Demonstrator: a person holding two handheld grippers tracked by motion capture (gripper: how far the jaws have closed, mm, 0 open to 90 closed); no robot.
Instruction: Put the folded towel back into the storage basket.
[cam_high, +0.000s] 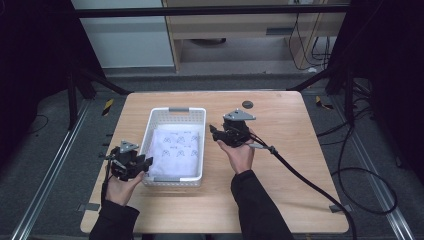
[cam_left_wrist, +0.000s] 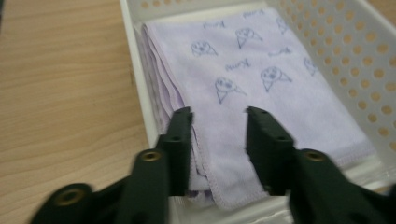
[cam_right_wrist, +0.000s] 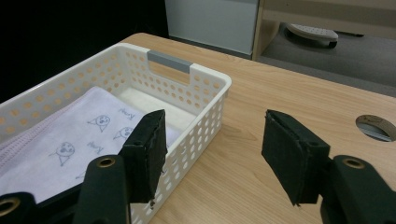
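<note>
A white perforated basket (cam_high: 150, 131) sits on the wooden table, with a folded lilac cloth (cam_high: 177, 147) printed with small drawings lying flat inside it. My left gripper (cam_high: 146, 163) hovers at the basket's near left corner. In the left gripper view its jaws (cam_left_wrist: 219, 116) stand apart over the cloth's (cam_left_wrist: 261, 70) near edge, and the pads are not pressing on it. My right gripper (cam_high: 216, 133) is held above the table just right of the basket. It is open (cam_right_wrist: 215, 135) with nothing between its pads, facing the basket's (cam_right_wrist: 205, 98) grey-handled far end.
A round dark grommet (cam_high: 247, 104) is set in the tabletop behind the right gripper. A thick black cable (cam_high: 300, 175) trails from that gripper toward the table's near right corner. Bare wood lies right of the basket and along the front edge.
</note>
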